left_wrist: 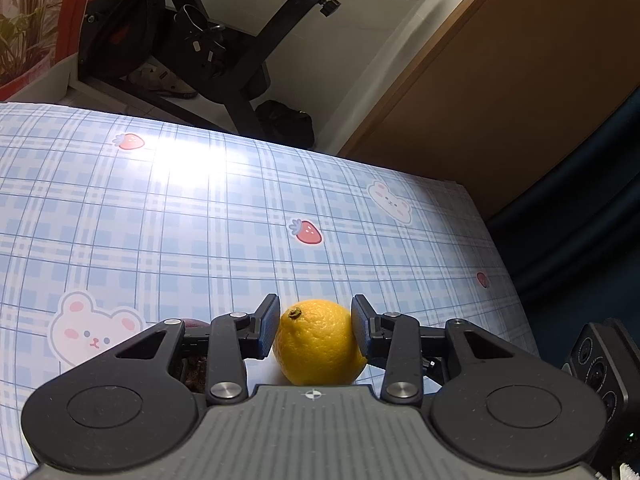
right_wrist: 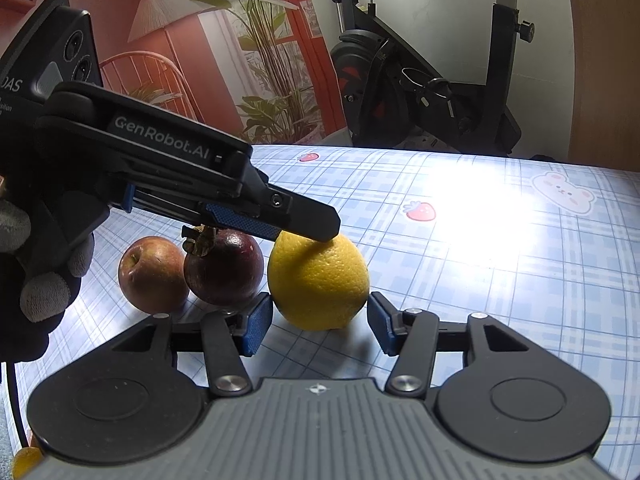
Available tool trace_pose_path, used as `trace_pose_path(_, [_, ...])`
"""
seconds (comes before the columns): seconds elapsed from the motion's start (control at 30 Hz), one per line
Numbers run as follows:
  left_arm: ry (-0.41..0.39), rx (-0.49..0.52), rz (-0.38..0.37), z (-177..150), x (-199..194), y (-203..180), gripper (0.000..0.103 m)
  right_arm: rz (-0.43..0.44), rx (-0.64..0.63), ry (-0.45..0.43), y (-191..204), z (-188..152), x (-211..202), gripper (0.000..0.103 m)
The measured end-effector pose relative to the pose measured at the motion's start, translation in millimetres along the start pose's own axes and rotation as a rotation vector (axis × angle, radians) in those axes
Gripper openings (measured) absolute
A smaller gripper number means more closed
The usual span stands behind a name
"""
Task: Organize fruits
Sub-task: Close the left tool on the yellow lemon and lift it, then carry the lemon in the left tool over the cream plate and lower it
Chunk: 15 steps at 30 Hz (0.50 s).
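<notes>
Here, three fruits sit close together on a bench (right_wrist: 460, 240) covered in blue plaid cloth printed with bears and strawberries. The left hand-held gripper (left_wrist: 316, 326) is clenched on a lemon (left_wrist: 318, 342), its blue pads pressing both sides; in the right wrist view it reaches in from the left and its finger lies across the lemon's top. The lemon appears to rest on the bench, though the contact is partly hidden. The right hand-held gripper (right_wrist: 320, 322) is released, its pads just beside the lemon's lower flanks without pressing.

Left of the right hand-held gripper's tips, a dark purple fruit (right_wrist: 224, 270) with a dried stem touches the lemon, and an apple (right_wrist: 152, 274) sits just beyond it.

The sorting seems barely begun: no bowl or tray shows, and all three fruits remain bunched, with only the lemon grasped.

Readable writing: "GenRobot.AI" on the left hand-held gripper's side, and the partial letters "DAS" on its camera housing.
</notes>
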State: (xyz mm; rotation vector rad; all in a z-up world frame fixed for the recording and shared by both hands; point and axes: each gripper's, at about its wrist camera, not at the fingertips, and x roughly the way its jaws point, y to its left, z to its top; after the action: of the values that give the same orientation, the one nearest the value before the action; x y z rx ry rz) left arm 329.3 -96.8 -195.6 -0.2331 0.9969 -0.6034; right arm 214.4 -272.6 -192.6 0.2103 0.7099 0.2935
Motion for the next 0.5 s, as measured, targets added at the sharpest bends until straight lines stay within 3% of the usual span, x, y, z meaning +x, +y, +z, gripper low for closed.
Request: trace_pose_path(0.5, [-0.063, 0.019, -0.023, -33.6, -59.7, -20.8, 0.042, -0.010, -0.057, 0.001, 39.9, -2.9, -45.5, 0.055])
